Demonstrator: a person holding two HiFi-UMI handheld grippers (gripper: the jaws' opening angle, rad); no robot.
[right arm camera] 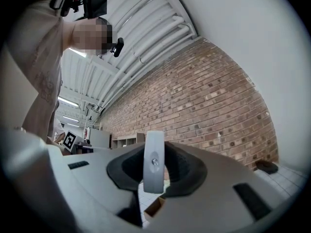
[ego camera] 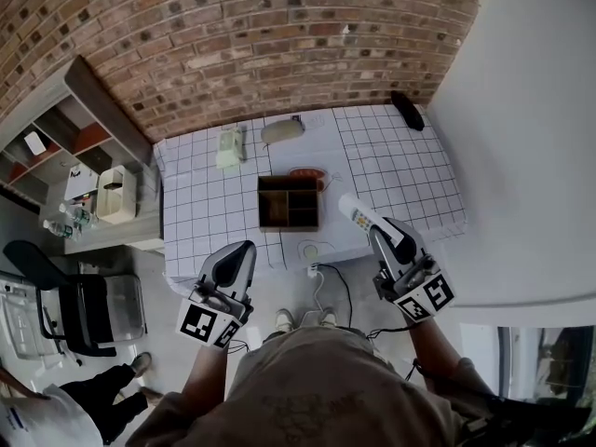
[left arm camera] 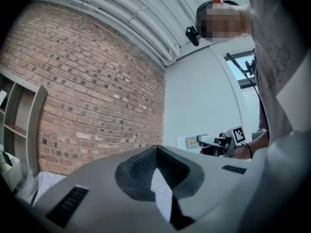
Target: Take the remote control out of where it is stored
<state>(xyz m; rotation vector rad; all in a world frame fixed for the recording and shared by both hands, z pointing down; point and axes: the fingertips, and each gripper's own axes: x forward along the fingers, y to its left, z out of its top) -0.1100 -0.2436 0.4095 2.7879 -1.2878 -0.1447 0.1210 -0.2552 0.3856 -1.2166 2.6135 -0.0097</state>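
Observation:
The white remote control (ego camera: 358,213) sticks out from the tips of my right gripper (ego camera: 380,234), which is shut on it, in front of the table's near edge. In the right gripper view the remote (right arm camera: 154,162) stands edge-on between the dark pads (right arm camera: 184,166). My left gripper (ego camera: 243,251) hangs beside it on the left, shut with nothing in it; its pads (left arm camera: 138,171) meet at the tip. The left gripper view shows the remote (left arm camera: 190,142) held out by the right gripper (left arm camera: 206,140). A brown wooden compartment box (ego camera: 288,202) sits on the white gridded table (ego camera: 400,170).
On the table lie a pale green item (ego camera: 229,147), a grey oval object (ego camera: 282,130), a reddish thing (ego camera: 308,174), a black object (ego camera: 407,110) and a round white piece (ego camera: 312,250) with a cable. A shelf unit (ego camera: 88,147) and a black chair (ego camera: 79,310) stand at the left.

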